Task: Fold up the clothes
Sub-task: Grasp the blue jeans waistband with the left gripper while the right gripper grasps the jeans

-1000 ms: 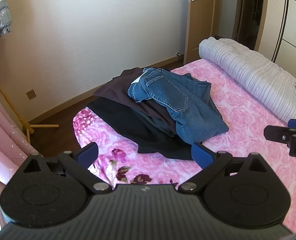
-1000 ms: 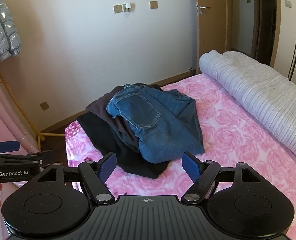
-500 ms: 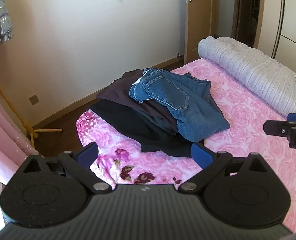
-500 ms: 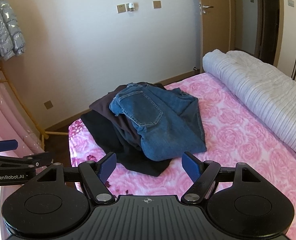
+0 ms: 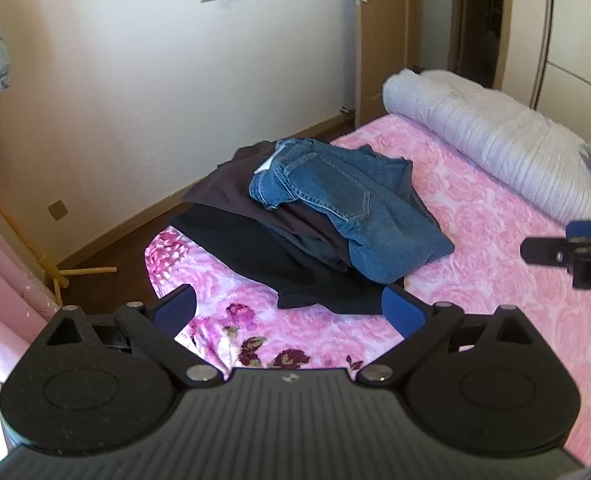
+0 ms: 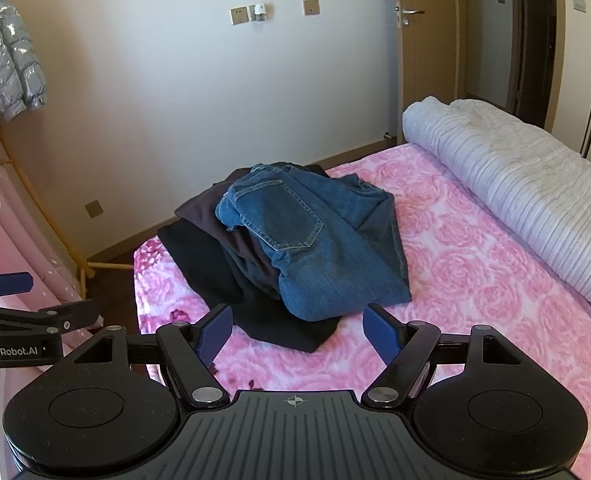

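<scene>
A pile of clothes lies near the foot corner of the bed. On top are crumpled blue jeans (image 5: 347,204) (image 6: 315,240), back pocket up. Under them sits a dark brown garment (image 5: 231,188) (image 6: 203,210), and a black garment (image 5: 255,252) (image 6: 215,264) is spread flat at the bottom. My left gripper (image 5: 287,308) hovers open above the bed's near corner, short of the pile, with nothing between its blue pads. My right gripper (image 6: 297,330) is open too, just before the black garment's near edge. Each gripper shows in the other's view, the right (image 5: 571,248) and the left (image 6: 27,308).
The bed carries a pink rose-patterned cover (image 5: 495,280) (image 6: 475,280). A rolled pale striped duvet (image 5: 491,148) (image 6: 515,172) lies along its far right side. A silver puffer jacket (image 6: 3,64) hangs on a wooden rack at the left. A door (image 6: 427,40) stands behind.
Both grippers have pulled back and risen slightly, so the pile looks a little farther off. Both stay open, and the clothes have not moved.
</scene>
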